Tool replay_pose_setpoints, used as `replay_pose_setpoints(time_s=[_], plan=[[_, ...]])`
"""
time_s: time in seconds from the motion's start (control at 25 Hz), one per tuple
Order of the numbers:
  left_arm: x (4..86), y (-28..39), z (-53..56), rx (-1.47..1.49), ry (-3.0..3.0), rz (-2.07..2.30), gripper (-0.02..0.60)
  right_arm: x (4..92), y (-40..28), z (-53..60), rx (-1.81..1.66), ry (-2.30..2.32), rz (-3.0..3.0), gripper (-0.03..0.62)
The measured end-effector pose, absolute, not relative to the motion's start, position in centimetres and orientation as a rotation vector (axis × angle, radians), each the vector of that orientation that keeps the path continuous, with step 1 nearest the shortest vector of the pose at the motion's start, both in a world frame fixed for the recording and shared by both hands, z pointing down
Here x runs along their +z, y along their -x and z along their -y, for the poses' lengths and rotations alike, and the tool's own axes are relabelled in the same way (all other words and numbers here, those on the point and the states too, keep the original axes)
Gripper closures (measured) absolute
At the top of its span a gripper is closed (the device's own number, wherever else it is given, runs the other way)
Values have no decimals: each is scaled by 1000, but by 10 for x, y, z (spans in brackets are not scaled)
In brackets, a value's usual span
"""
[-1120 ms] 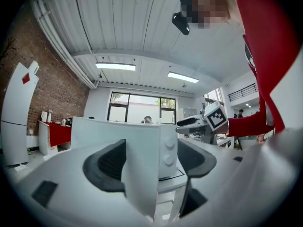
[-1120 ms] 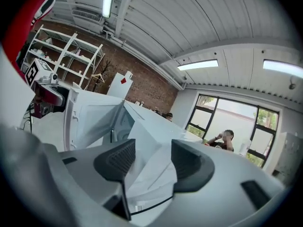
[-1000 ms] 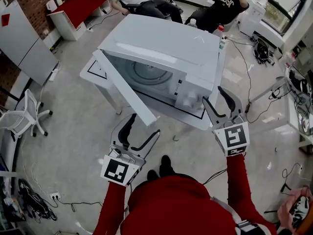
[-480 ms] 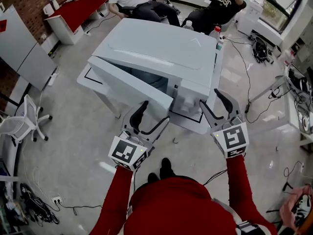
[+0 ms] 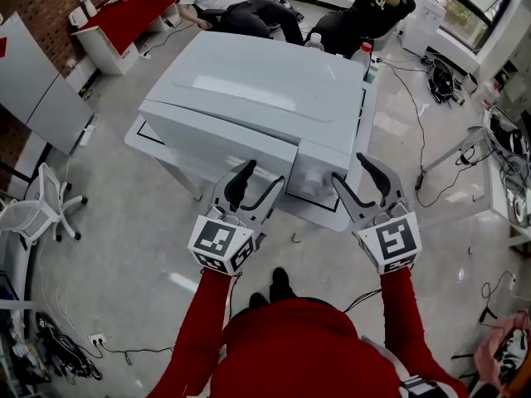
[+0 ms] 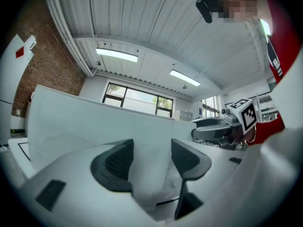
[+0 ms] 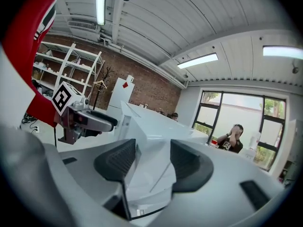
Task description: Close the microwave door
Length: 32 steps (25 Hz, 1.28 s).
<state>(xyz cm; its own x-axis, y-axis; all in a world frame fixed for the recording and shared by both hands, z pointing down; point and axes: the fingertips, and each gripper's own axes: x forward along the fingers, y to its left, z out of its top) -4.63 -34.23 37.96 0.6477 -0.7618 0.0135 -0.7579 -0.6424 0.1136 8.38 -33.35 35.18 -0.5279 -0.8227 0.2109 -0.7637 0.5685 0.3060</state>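
Standing by the desk [image 5: 332,215], I am watching a person in red sleeves working at the microwave [image 5: 265,81], which is filling most of the desk top.

At 7 o'clock of the microwave, the left gripper [image 5: 264,174] is pointing level at the door [image 5: 220,139], its tips appearing to be pressing on the door's free edge, away from the hinge at 9 o'clock. That is the sensible spot, since pushing far from the hinge is giving the most swing. Its jaws are standing apart and have just been closing a little; only the flat white door face is showing between them, and the pads are not clamping anything.

The door is lying against the body, looking shut or very nearly so. It may be needing a last firm push to latch, though I am only judging that.

At 5 o'clock, the right gripper [image 5: 349,168] is hovering just off the front corner by the control panel, jaws apart and holding nothing, probably waiting in reserve.

The door is covering the microwave's cavity, so I am unable to see whether anything is inside.
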Motion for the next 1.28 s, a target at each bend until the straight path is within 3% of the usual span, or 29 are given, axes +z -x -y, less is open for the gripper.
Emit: replay_pose_setpoints(time_s=[0.32, 0.6, 1.16, 1.2, 1.28], plan=[[381, 62, 352, -62, -2606, 1444, 482, 330, -70, 315, -405, -1175, 2634, 362], [379, 58, 360, 2, -2553, 1541, 482, 342, -85, 328, -199, -1270, 2556, 421], [380, 61, 365, -19, -2513, 1579, 491, 344, -83, 322, -140, -1257, 2659, 422], [378, 64, 362, -21, -2518, 1588, 534, 341, -84, 318, -120, -1272, 2680, 422], [371, 72, 352, -24, -2546, 1603, 557, 335, -88, 310, -75, -1300, 2731, 433]])
